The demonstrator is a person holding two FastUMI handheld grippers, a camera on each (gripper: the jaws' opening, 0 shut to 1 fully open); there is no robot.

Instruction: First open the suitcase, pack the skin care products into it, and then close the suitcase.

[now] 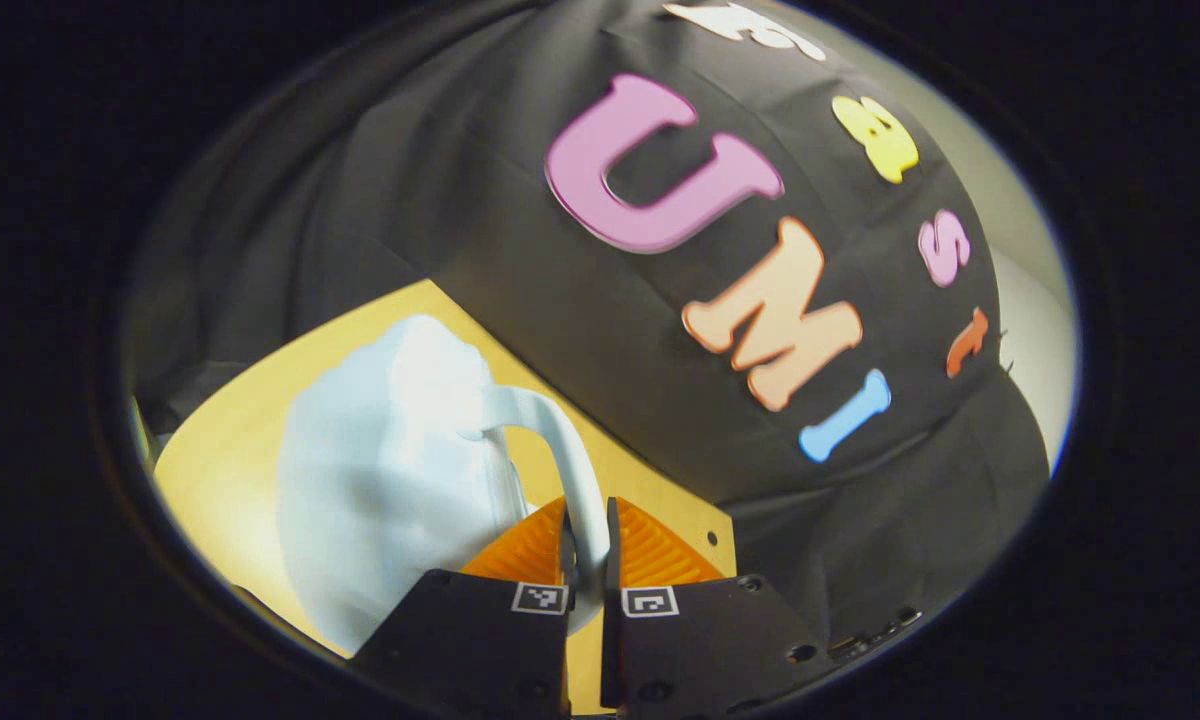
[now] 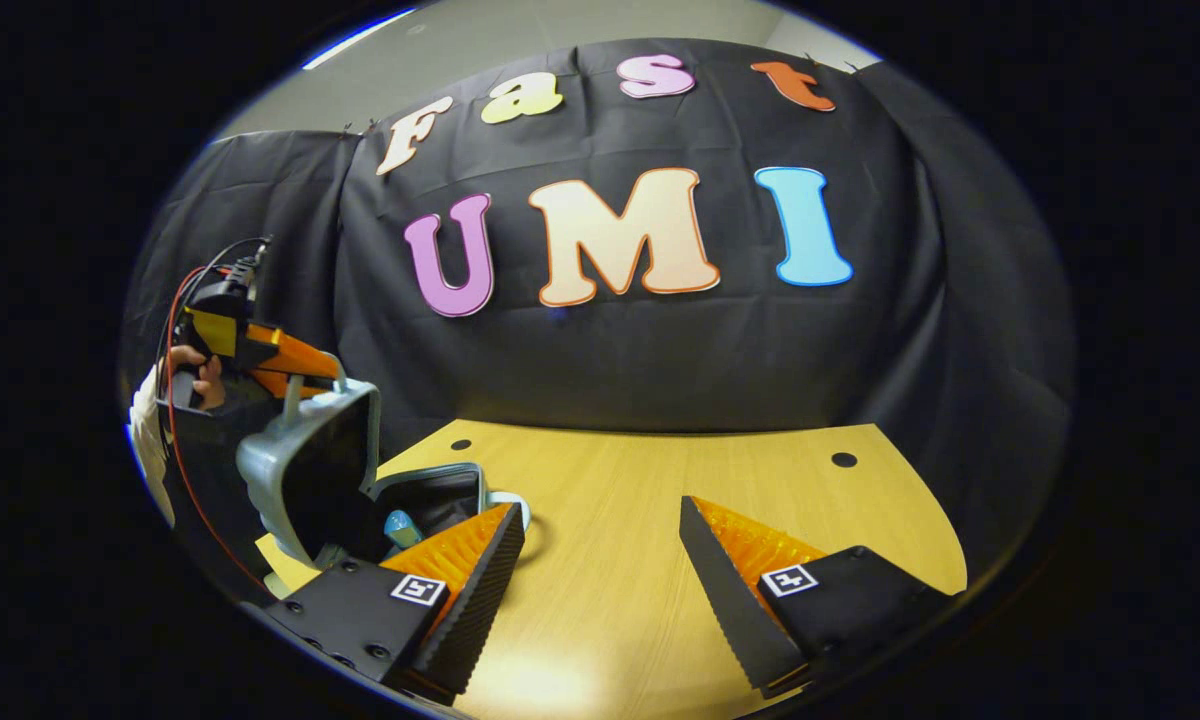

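Observation:
My left gripper [image 1: 588, 515] is shut on the pale curved handle [image 1: 560, 440] of the light blue suitcase lid [image 1: 380, 480]. In the right gripper view the suitcase [image 2: 440, 490] stands open at the table's left. Its lid [image 2: 260, 470] is raised nearly upright, dark inside, and held from above by the left gripper [image 2: 295, 380]. A small teal-capped skin care product [image 2: 400, 525] lies inside the base. My right gripper [image 2: 600, 505] hangs open over the table, to the right of the suitcase, with nothing between its fingers.
The yellow wooden table [image 2: 620, 470] has small dark holes near its back edge [image 2: 844, 460]. A hand [image 2: 185, 375] with a white sleeve holds the left gripper, with red and black cables trailing. Black cloth walls close in the back and sides.

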